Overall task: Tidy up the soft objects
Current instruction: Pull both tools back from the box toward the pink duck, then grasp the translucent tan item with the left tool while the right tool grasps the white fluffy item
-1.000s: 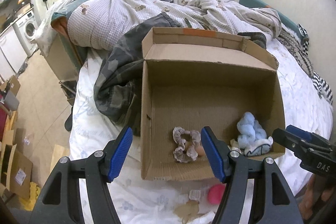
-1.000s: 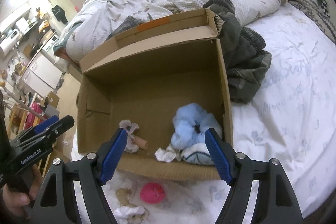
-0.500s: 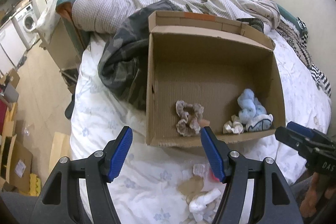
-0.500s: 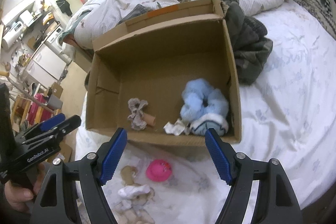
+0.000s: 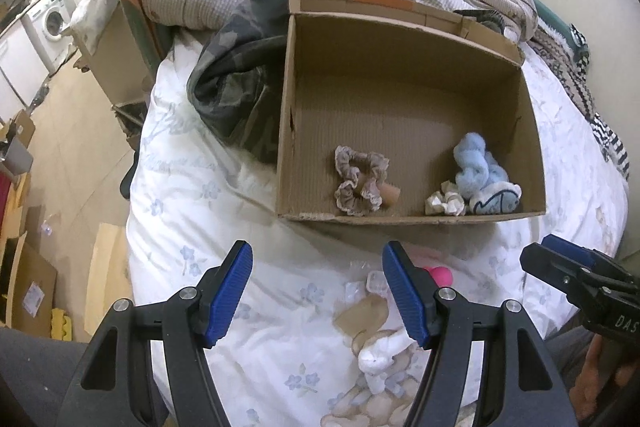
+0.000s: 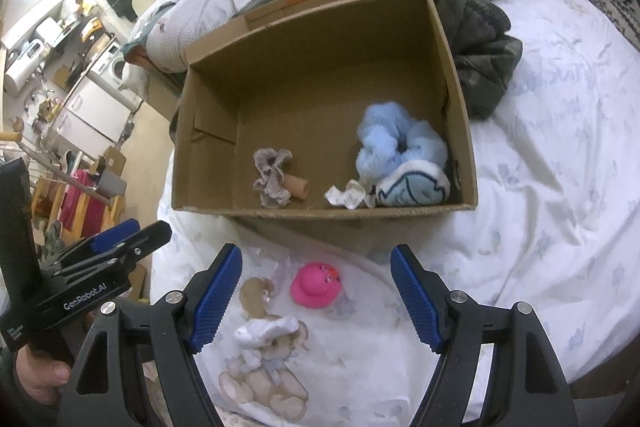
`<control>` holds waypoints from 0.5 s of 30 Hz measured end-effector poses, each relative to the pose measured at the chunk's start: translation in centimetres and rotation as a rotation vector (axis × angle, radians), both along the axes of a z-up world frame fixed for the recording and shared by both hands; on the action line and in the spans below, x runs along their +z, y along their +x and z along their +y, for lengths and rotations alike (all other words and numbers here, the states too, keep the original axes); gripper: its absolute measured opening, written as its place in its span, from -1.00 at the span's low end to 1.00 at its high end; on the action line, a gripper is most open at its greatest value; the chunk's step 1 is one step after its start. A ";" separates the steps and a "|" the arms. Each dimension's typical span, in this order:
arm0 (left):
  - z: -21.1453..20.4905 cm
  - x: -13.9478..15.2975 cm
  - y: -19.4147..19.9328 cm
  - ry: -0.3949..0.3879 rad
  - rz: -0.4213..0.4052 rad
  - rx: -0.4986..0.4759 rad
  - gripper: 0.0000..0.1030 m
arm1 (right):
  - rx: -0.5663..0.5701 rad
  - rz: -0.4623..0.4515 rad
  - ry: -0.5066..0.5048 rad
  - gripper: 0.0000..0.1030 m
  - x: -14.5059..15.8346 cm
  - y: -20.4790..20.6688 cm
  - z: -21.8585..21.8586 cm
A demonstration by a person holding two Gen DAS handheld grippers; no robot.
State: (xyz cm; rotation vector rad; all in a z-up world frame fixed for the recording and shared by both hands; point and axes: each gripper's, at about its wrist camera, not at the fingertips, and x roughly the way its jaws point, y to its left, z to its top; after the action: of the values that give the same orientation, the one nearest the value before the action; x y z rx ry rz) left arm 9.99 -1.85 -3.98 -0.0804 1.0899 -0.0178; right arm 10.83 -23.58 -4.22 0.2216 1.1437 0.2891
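I judge the pink rubber duck, before the open cardboard box, light and squashy (grip mid-body); right gripper and left gripper gape, empty.

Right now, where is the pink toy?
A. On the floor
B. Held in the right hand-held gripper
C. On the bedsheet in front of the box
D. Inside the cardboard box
C: the pink toy lies on the white bedsheet, outside the near wall of the cardboard box.

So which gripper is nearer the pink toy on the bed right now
Right. The right gripper hangs over the pink toy, which shows between its open fingers. The left gripper is off to the side; the toy peeks out past its right finger.
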 end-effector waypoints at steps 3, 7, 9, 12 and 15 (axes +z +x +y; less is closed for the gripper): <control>0.4 -0.7 0.0 -0.005 0.015 0.012 0.25 | -0.011 0.034 0.013 0.57 -0.8 -0.2 -0.4; 1.3 -1.9 0.2 -0.029 0.058 0.042 0.25 | -0.038 0.079 0.016 0.57 -1.9 -0.1 -1.1; 1.6 -2.8 0.4 -0.037 0.096 0.059 0.25 | -0.055 0.099 0.019 0.57 -2.3 0.0 -1.4; 1.3 -4.1 0.5 -0.054 0.151 0.044 0.25 | -0.072 0.126 0.015 0.57 -3.0 0.3 -1.6; 0.7 -5.7 0.6 -0.116 0.217 0.012 0.25 | -0.076 0.142 0.010 0.57 -3.4 0.4 -1.6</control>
State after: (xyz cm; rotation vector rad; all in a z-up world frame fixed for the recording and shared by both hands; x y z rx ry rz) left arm 10.58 -1.10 -9.68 -0.1970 1.3047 -0.0634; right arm 11.27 -25.22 -7.64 0.2974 1.2708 0.2139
